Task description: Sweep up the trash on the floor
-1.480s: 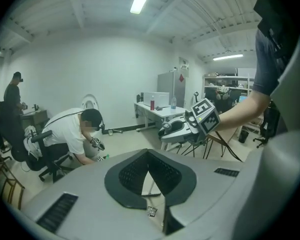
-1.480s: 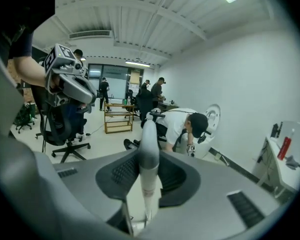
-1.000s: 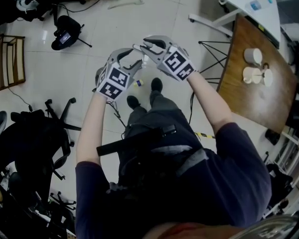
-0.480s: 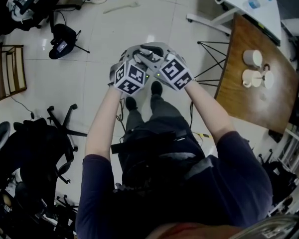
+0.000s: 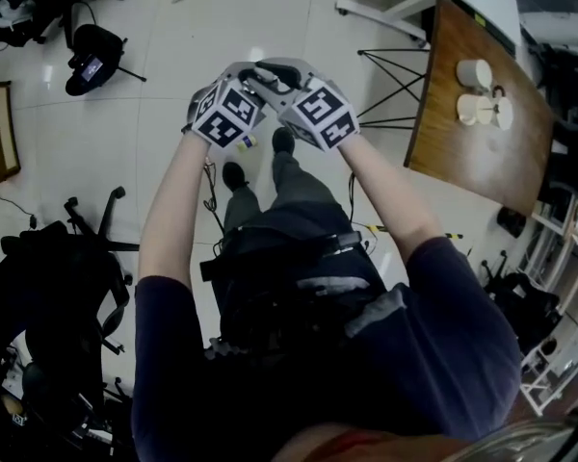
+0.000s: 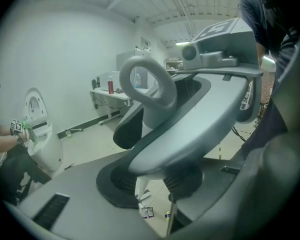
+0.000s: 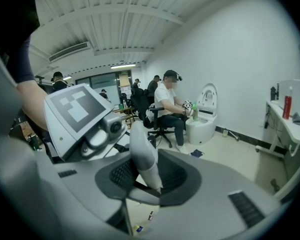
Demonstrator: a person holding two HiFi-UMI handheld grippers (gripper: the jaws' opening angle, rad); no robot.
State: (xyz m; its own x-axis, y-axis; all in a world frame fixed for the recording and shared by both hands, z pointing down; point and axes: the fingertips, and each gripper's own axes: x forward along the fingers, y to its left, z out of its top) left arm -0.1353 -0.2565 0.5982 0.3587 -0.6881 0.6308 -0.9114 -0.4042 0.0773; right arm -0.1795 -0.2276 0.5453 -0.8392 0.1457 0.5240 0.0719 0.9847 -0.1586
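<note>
The person stands on a pale tiled floor (image 5: 125,152) and holds both grippers up in front of the body, close together, so that their jaws are hooked one into the other.

The left gripper (image 5: 249,73) has jaws that have just been closing. Now they stand about half apart, with 1 finger of the right gripper (image 5: 287,70) between them. In the left gripper view a strip of floor shows between this finger and 1 pad, so the pads do not clamp it.

The right gripper has jaws that have just been opening a little. In the right gripper view 1 finger of the left gripper stands between its 2 pads, with room on both sides (I see no pad pressing on it). Neither gripper carries any tool or object.

The trash (image 6: 147,212) lies on the floor below the grippers, well apart from them: 2 small pieces near each other, seen through the gap of the jaws in both gripper views. In the head view they lie just ahead of the person's shoes (image 5: 283,140).

To the person's right stands a wooden table (image 5: 482,152) with 3 pale cups (image 5: 474,73) on it. In the right gripper view a seated person (image 7: 170,109) is far behind.
</note>
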